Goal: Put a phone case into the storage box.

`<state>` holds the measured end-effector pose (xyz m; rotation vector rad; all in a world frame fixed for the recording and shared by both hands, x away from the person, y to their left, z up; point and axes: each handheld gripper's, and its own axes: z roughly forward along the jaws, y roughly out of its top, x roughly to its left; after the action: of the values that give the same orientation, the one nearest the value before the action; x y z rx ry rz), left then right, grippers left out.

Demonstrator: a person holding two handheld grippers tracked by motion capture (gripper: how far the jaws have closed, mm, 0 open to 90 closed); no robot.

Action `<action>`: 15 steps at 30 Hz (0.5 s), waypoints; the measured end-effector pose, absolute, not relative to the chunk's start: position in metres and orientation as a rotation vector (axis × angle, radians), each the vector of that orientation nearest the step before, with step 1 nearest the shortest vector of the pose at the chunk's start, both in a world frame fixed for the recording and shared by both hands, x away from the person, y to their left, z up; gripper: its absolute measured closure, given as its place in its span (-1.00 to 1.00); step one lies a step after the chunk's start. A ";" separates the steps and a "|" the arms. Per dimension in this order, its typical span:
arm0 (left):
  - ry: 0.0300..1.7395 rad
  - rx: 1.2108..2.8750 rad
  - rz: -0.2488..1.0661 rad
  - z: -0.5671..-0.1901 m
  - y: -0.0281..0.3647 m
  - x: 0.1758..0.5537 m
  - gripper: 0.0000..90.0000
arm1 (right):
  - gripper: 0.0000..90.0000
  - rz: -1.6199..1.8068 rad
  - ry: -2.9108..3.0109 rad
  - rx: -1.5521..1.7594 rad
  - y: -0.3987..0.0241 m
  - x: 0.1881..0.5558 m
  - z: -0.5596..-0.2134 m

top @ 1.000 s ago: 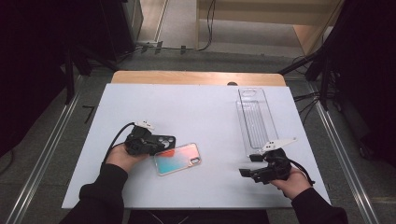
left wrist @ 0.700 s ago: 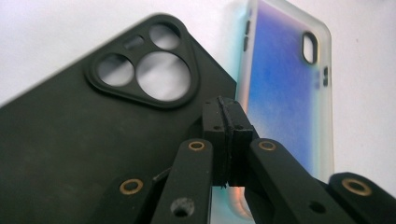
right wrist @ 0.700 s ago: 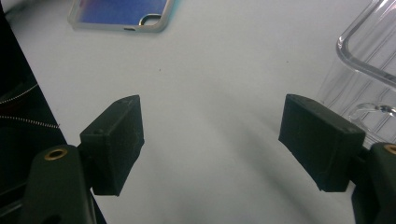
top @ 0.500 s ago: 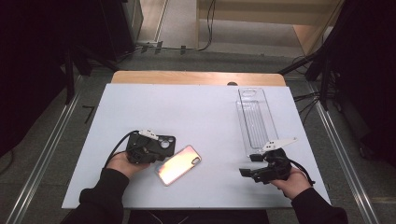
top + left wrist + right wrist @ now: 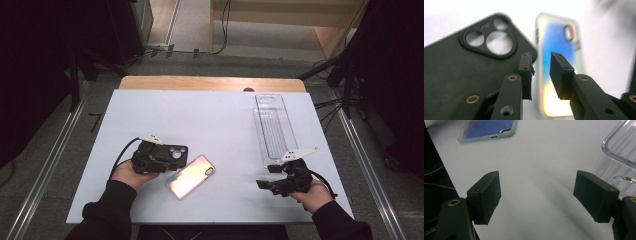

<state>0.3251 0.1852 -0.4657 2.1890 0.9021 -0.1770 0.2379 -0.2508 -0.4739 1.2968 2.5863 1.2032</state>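
While the left gripper [image 5: 540,66] has just been opening, empty, the iridescent case [image 5: 192,176] lies released, turned since before; the left gripper view shows a black case [image 5: 461,72] alongside; right gripper [image 5: 536,192] gapes empty.

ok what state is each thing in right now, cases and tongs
black case: flat on the table, camera cutout up, beside the left tongs.
iridescent case: flat on the table, lying at an angle, free of both tongs.
clear case: flat on the table, untouched.
left tongs: jaws just opened, a small gap, nothing gripped.
right tongs: open wide, nothing between them.
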 end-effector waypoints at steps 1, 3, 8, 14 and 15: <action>0.900 2.163 -0.179 -0.463 0.187 0.324 0.24 | -0.55 1.203 2.586 1.299 -0.251 0.238 -0.474; 0.881 2.120 -0.160 -0.458 0.189 0.320 0.11 | -0.55 1.200 2.586 1.302 -0.251 0.238 -0.474; 0.889 2.094 -0.172 -0.454 0.195 0.313 -0.13 | -0.55 1.204 2.586 1.292 -0.251 0.238 -0.474; 0.863 2.097 -0.151 -0.451 0.200 0.300 -0.21 | -0.55 1.204 2.581 1.307 -0.252 0.239 -0.475; 0.857 2.096 -0.147 -0.451 0.200 0.298 -0.23 | -0.55 1.206 2.579 1.304 -0.252 0.240 -0.475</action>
<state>0.2977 0.2003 -0.4509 2.0957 0.8571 -0.1471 0.2396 -0.2522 -0.4751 1.3037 2.5795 1.2063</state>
